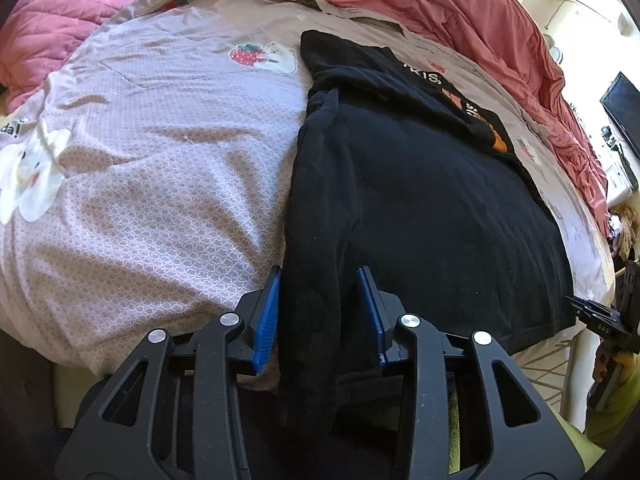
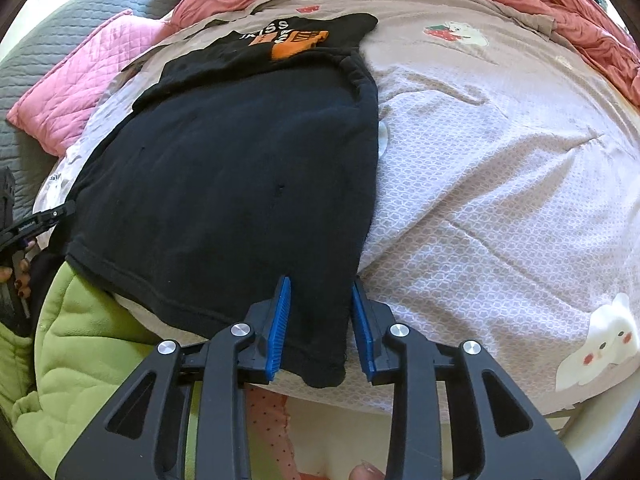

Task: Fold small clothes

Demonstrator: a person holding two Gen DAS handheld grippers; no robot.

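Bed (image 1: 160,168), patterned cover, carrying your black T-shirt (image 1: 420,200) at its near edge; left gripper (image 1: 320,316) and right gripper (image 2: 318,328), each narrowed onto a hem corner—uneven lifting risks one corner slipping, skewing your fold.

Each wrist camera looks steeply down along its own blue fingers, close over the near bed edge. Both share the black shirt (image 1: 420,208) (image 2: 240,168) on the bedspread (image 1: 160,160) (image 2: 500,180), seen from opposite hem corners.
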